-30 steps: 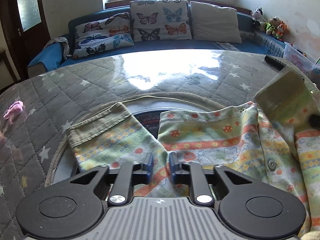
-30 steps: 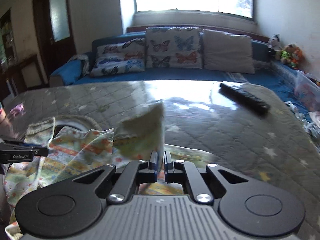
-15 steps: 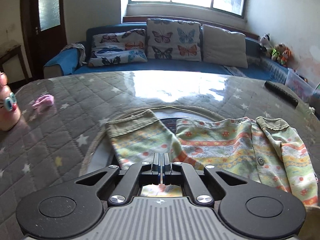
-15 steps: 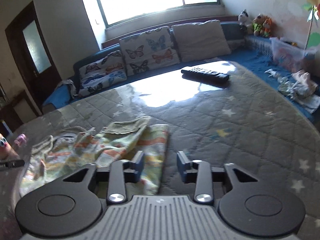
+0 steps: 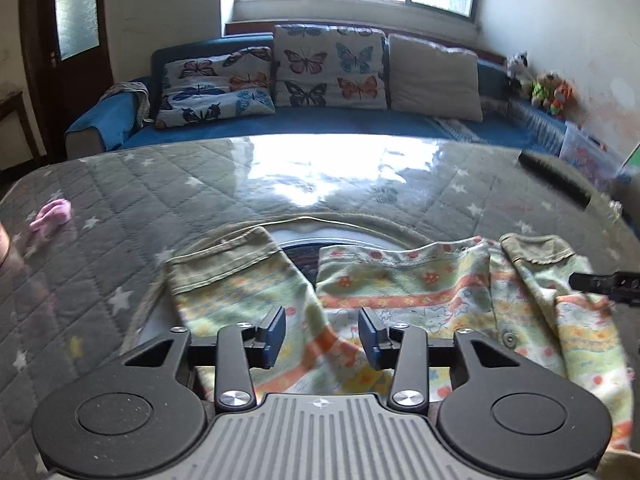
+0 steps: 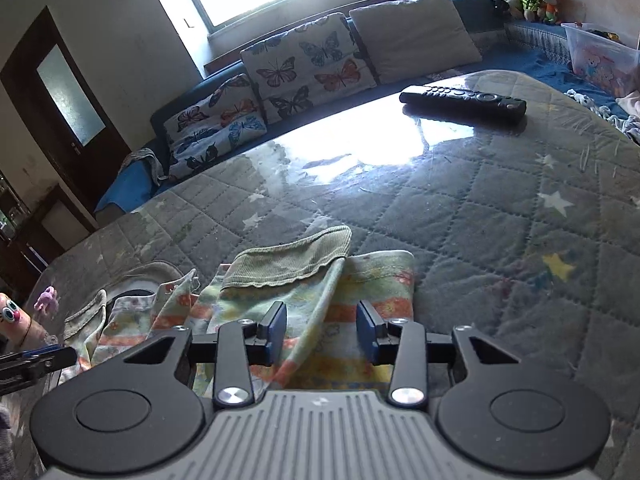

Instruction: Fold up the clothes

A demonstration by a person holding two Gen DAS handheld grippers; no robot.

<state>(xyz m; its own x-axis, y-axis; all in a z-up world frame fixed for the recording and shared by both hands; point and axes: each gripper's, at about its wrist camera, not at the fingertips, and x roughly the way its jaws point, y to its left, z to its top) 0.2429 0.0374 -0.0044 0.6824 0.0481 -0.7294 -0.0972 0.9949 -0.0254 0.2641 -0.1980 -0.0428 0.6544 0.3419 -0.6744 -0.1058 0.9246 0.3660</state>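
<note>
Left wrist view puts your left gripper [image 5: 322,334] low over the patterned garment [image 5: 400,304], its jaws spread wide with nothing between them but the cloth lying underneath. The garment lies on the quilted grey table cover [image 5: 160,196]; one sleeve with an olive ribbed cuff [image 5: 224,260] runs toward 11 o'clock, and the other cuff [image 5: 536,248] is folded in over the body at 2 o'clock. A button [image 5: 508,337] shows on the front at 3 o'clock. The tip of your right gripper [image 5: 600,282] pokes in from the edge at 3 o'clock, just over the garment's edge. In the right wrist view your right gripper [image 6: 322,330] is also spread open and holds nothing; the folded-in sleeve [image 6: 292,268] lies just ahead at 12 o'clock, on top of the body. A black remote [image 6: 464,100] rests on the table at 1 o'clock, well apart from the garment. A small pink object [image 6: 45,298] sits at 9 o'clock, near a toy with big eyes [image 6: 12,314]. The blue sofa [image 5: 320,126] with butterfly cushions [image 5: 328,66] stands beyond the table at 12 o'clock.
</note>
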